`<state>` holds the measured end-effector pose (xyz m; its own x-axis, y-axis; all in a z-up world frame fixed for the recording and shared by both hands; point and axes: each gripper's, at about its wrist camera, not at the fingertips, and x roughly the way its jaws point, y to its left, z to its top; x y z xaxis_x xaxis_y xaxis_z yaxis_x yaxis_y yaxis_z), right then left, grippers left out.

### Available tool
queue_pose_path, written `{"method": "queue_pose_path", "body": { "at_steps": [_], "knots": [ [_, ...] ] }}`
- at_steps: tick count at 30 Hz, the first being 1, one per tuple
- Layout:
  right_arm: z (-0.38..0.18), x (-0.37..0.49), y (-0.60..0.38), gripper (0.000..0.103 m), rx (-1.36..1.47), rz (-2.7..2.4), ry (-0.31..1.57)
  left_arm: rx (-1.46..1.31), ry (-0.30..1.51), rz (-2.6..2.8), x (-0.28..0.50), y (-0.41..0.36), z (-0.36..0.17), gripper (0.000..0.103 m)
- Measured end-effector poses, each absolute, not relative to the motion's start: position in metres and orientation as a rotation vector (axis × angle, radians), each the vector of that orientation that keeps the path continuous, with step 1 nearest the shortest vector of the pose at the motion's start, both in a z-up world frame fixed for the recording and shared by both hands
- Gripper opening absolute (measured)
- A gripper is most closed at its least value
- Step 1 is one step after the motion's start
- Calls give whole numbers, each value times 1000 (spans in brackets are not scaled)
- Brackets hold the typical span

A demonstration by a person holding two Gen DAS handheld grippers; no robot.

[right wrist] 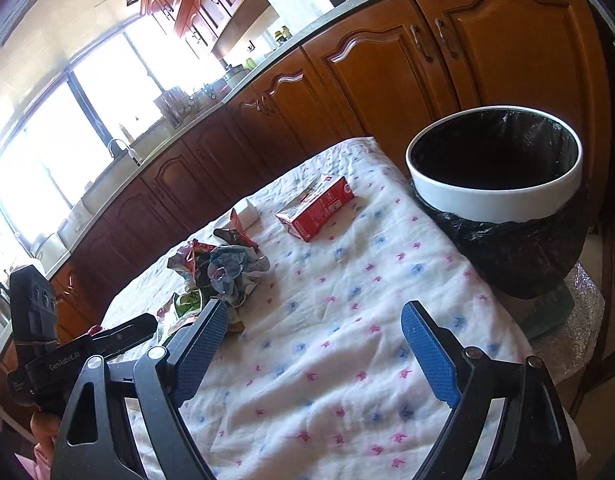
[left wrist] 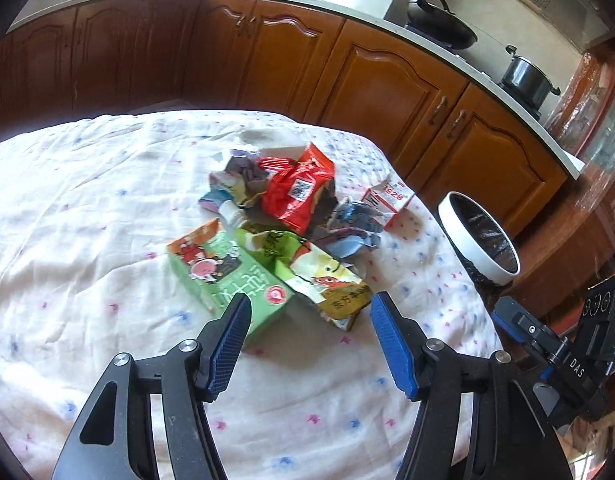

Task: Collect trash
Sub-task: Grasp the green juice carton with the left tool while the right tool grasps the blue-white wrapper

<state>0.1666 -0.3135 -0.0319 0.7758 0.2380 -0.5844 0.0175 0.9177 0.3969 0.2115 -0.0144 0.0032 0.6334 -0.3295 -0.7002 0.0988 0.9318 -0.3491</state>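
A pile of trash lies on the cloth-covered table: a green carton, a yellow-green wrapper, a red snack bag, crumpled blue paper and a red-white carton. My left gripper is open and empty just in front of the green carton and wrapper. My right gripper is open and empty above bare cloth, with the crumpled paper to its left and the red carton beyond. The white bin with a black liner stands at the table's right edge.
Wooden kitchen cabinets run behind the table, with a wok and pot on the counter. The bin also shows in the left wrist view. The other gripper's body shows at each view's side.
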Motion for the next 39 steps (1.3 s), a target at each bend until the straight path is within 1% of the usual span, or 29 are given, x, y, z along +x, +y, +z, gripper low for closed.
{"method": "queue_pose_path", "body": {
  "at_steps": [7,13,19,22,25,30,31,33,34,35,37,39],
  "knots": [
    [-33,177,-288,90,376,172,694,-335,882,-175,210,9,-3,63],
    [-36,192,-272,90,363,208,711,-344,922,-132,226,8,-10,67],
    [-39,216,-265,90,375,226,723,-321,958,-122,248,-1,-20,67],
    [-43,232,-260,89,380,240,744,-314,975,-118,259,-3,-27,67],
    [-51,247,-255,89,387,251,770,-324,977,-127,267,-1,-33,69],
    [-60,270,-242,86,383,269,805,-303,966,-155,269,6,-37,69],
    [-63,274,-240,84,384,274,812,-291,962,-163,267,7,-37,69],
    [-67,282,-236,75,383,281,830,-275,959,-183,265,9,-37,68],
    [-68,285,-235,60,377,283,837,-271,957,-191,264,11,-36,65],
    [-71,286,-233,40,370,283,845,-268,955,-206,264,13,-36,60],
    [-73,287,-233,22,365,281,856,-250,955,-230,261,16,-33,54],
    [-71,282,-234,19,351,279,843,-221,959,-234,261,18,-31,53]
  ]
}}
